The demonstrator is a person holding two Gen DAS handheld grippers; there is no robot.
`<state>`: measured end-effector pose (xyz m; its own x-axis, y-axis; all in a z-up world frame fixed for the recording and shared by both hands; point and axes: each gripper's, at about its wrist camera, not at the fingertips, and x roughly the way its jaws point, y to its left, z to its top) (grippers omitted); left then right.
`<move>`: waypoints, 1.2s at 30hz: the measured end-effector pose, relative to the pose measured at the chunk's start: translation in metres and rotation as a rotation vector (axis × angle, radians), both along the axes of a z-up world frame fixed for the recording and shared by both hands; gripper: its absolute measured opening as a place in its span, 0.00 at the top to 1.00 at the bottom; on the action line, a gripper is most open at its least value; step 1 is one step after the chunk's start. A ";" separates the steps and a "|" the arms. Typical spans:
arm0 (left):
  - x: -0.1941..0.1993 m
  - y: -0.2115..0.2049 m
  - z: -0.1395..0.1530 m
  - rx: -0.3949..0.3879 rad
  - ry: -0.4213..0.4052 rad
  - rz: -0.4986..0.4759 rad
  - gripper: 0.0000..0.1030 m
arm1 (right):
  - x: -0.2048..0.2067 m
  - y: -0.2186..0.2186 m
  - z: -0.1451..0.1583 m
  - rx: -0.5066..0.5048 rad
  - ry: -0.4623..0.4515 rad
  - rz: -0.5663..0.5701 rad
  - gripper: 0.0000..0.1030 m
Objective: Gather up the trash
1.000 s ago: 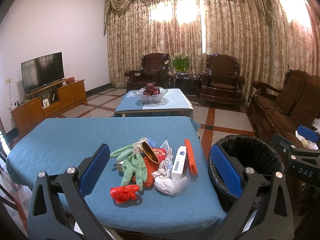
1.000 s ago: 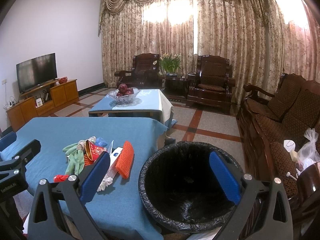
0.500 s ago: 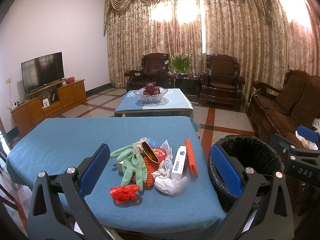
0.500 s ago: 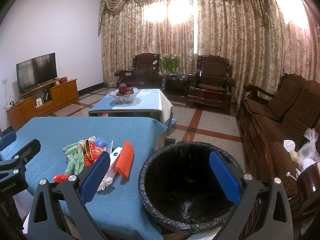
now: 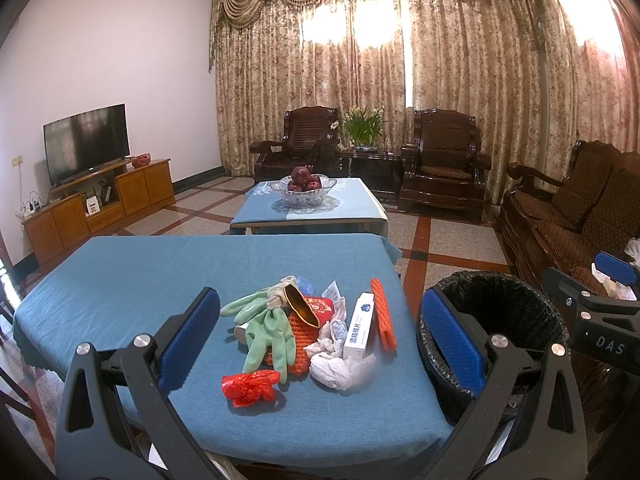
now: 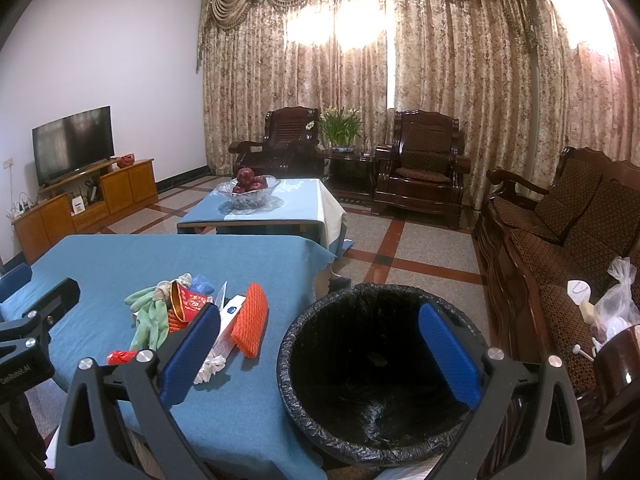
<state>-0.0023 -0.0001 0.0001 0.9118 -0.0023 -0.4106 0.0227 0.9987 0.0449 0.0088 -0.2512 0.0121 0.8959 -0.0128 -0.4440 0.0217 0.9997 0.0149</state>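
A heap of trash lies in the lower centre of the left wrist view, on the blue-covered table [image 5: 140, 276]: green gloves [image 5: 266, 328], a crumpled red wrapper [image 5: 250, 388] nearest the camera, white tissue [image 5: 340, 370], a white box [image 5: 360, 326] and an orange mesh sleeve [image 5: 382, 314] at the heap's right edge. Just beside the table's right edge stands the black-lined bin [image 6: 372, 372], filling the lower centre of the right wrist view. The left tool [image 5: 320, 348] hangs over the table with its blue pads wide apart, framing the heap and holding nothing. The right tool [image 6: 320, 354] hangs over the bin, pads likewise spread and empty. A fruit bowl [image 5: 303, 192] sits on a farther table, upper centre.
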 end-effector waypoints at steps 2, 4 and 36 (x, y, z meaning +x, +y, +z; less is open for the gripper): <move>0.000 0.000 0.000 0.000 0.000 0.000 0.05 | 0.000 0.000 0.000 0.000 -0.001 0.000 0.06; 0.000 0.000 0.000 0.001 0.000 0.000 0.05 | 0.000 0.000 0.000 0.001 0.001 0.000 0.06; 0.058 0.128 -0.097 0.012 0.253 0.225 0.05 | 0.073 0.095 -0.110 0.040 0.175 0.239 0.37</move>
